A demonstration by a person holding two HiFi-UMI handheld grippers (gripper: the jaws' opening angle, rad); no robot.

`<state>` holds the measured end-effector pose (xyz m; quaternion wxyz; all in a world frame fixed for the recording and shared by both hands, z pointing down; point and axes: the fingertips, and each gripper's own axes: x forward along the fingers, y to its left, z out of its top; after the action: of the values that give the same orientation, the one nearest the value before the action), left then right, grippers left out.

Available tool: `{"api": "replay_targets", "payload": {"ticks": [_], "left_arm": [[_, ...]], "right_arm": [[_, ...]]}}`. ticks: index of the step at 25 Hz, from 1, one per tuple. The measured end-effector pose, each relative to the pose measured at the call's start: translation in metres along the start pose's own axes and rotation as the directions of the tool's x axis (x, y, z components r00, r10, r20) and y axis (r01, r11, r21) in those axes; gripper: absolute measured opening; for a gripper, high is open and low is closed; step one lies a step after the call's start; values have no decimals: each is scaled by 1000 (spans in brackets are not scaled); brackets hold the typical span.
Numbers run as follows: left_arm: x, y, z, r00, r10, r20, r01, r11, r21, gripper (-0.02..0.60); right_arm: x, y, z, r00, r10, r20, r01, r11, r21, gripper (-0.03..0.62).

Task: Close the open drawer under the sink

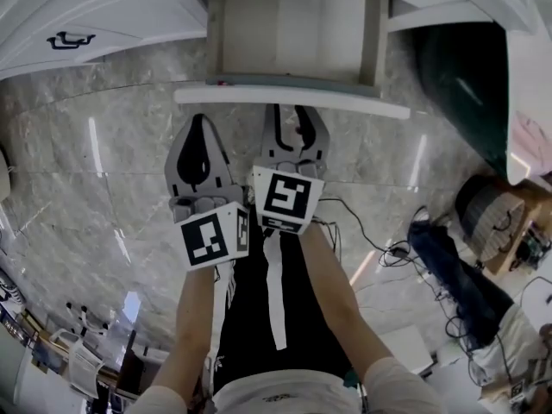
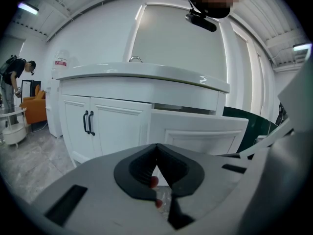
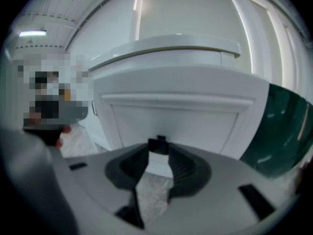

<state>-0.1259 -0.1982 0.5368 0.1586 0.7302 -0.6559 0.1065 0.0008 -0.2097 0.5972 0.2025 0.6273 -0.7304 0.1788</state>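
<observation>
The white drawer (image 1: 293,102) stands pulled out from the vanity, and its pale inside (image 1: 285,24) shows from above. Its panelled front fills the right gripper view (image 3: 176,121) and sits right of centre in the left gripper view (image 2: 195,131), under the sink counter (image 2: 142,72). My right gripper (image 1: 291,115) (image 3: 157,153) is open, its tips just short of the drawer front. A small dark piece shows between them; I cannot tell what it is. My left gripper (image 1: 200,121) (image 2: 156,151) is shut and empty, a little further back and to the left.
Cabinet doors with black handles (image 2: 88,122) (image 1: 69,39) are left of the drawer. A dark green panel (image 1: 457,76) (image 3: 279,126) stands to the right. Cables (image 1: 388,253) and a round basket (image 1: 487,214) lie on the marble floor. A person (image 2: 12,77) stands far left.
</observation>
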Motion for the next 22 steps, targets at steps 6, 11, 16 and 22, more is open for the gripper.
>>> {"api": "replay_targets", "payload": {"ticks": [6,11,16,22], "left_arm": [[5,-5,5,999,-26,18,26,999,32,20],[7,-7,3,1000,-9,14,9,1000,-12,20],[9,-15,5,999,-40,16,39,999,34,20],[10,3,5,1000,-8,27,7,1000,30,20]], "right_arm": [[6,-2,7,1000,19,17,-18,1000,-22,144],[10,-5,15,999,20,46,-19,1000,-20,146],[15,-9,36,997,2,83,-4,1000,20,144],[35,-15,52,995,-6,97,5,1000,12,144]]}}
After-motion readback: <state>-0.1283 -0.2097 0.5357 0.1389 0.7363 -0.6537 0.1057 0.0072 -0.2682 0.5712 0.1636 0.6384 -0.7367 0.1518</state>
